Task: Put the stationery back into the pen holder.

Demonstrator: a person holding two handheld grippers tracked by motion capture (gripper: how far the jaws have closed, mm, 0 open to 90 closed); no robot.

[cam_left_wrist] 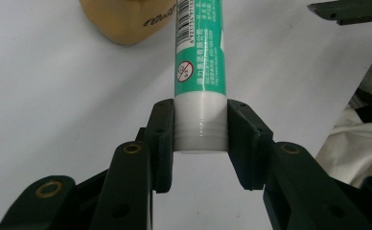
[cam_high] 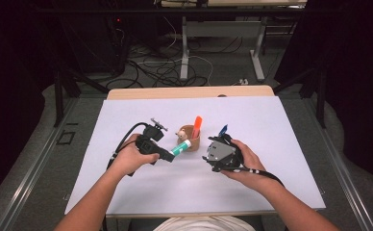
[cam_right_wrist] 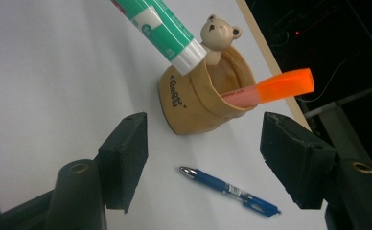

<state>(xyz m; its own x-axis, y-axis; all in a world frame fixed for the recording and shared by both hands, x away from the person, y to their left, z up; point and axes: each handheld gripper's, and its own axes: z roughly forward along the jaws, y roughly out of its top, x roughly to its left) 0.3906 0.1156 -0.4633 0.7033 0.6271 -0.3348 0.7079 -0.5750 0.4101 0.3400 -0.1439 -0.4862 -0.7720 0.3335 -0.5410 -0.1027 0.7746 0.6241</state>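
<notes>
My left gripper (cam_high: 170, 156) (cam_left_wrist: 201, 139) is shut on the white end of a green and white glue stick (cam_high: 180, 147) (cam_left_wrist: 201, 62). The stick's far end (cam_right_wrist: 186, 55) hangs just over the rim of a tan pen cup (cam_high: 190, 138) (cam_right_wrist: 198, 105) with a small bear figure (cam_right_wrist: 218, 32) on its edge. An orange highlighter (cam_high: 196, 126) (cam_right_wrist: 282, 85) stands in the cup. My right gripper (cam_high: 219, 153) (cam_right_wrist: 203, 153) is open, a little to the right of the cup. A blue pen (cam_high: 223, 129) (cam_right_wrist: 229, 189) lies on the sheet beside the cup, under my right gripper.
A white sheet (cam_high: 127, 120) covers the wooden table (cam_high: 189, 91). Beyond the table's far edge are a desk frame (cam_high: 184, 43) and loose cables (cam_high: 160, 67) on the floor. A white garment (cam_left_wrist: 361, 139) shows at the near edge.
</notes>
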